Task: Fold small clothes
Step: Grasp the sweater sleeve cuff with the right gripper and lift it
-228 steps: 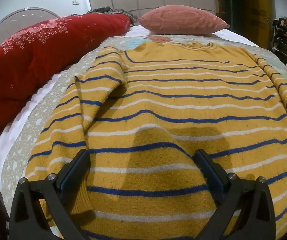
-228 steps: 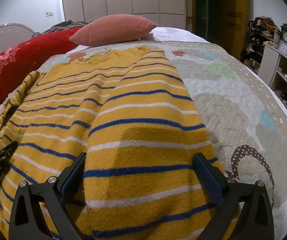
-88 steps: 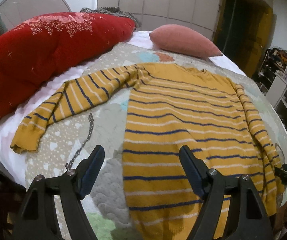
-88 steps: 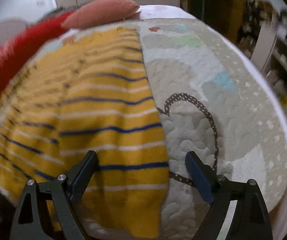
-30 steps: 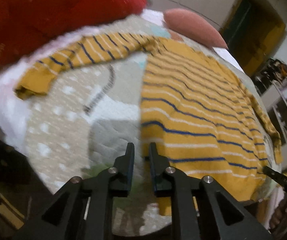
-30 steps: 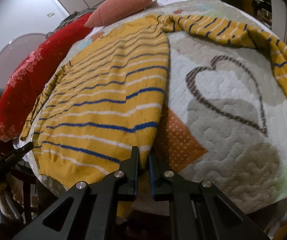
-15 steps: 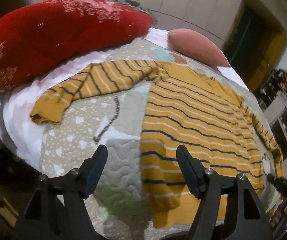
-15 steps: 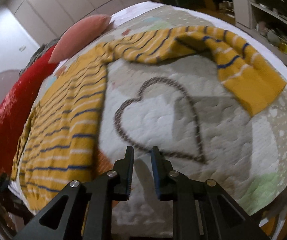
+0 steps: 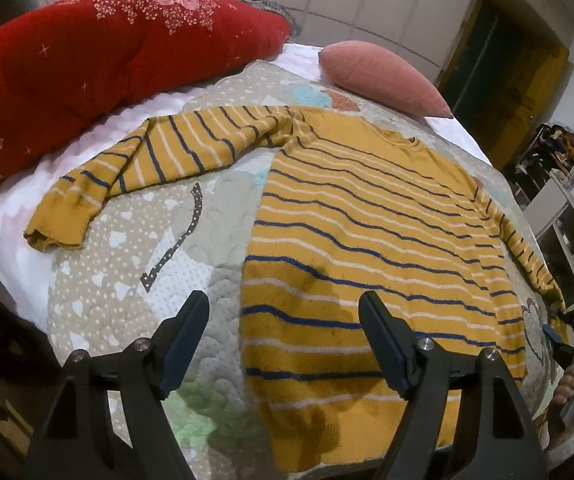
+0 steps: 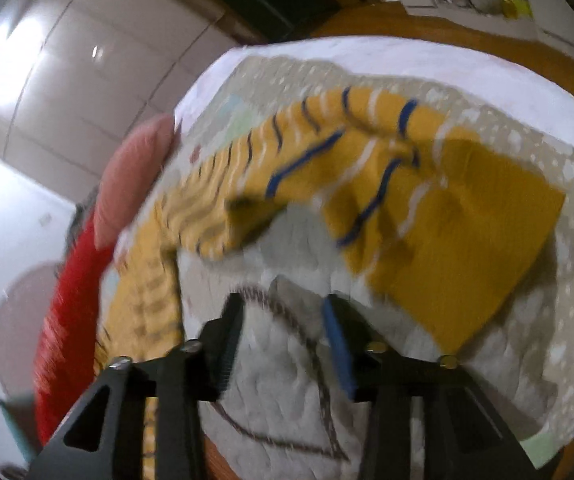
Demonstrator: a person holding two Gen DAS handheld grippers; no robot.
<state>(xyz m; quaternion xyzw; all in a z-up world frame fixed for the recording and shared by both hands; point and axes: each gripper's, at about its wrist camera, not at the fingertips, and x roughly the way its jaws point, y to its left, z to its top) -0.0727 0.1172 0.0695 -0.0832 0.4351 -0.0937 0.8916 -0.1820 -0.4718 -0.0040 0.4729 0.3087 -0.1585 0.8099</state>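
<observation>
A yellow sweater (image 9: 367,236) with blue and white stripes lies flat on the quilt, body spread, its left sleeve (image 9: 135,172) stretched out toward the red cushion. My left gripper (image 9: 283,316) is open and empty, above the sweater's lower left hem. The right wrist view is blurred: the sweater's right sleeve (image 10: 407,184) lies spread on the quilt, its cuff (image 10: 479,240) at the right. My right gripper (image 10: 283,312) is open and empty, just short of that sleeve. It also shows at the far right of the left wrist view (image 9: 567,336).
A patterned quilt (image 9: 119,280) covers the bed. A big red cushion (image 9: 87,60) lies along the left and a pink pillow (image 9: 379,80) at the head. Shelves (image 9: 567,220) stand to the right of the bed. The bed's front edge is close below both grippers.
Both grippers let go of the sweater's hem and opened. The right gripper swung right toward the spread right sleeve. The left gripper stayed over the lower left hem.
</observation>
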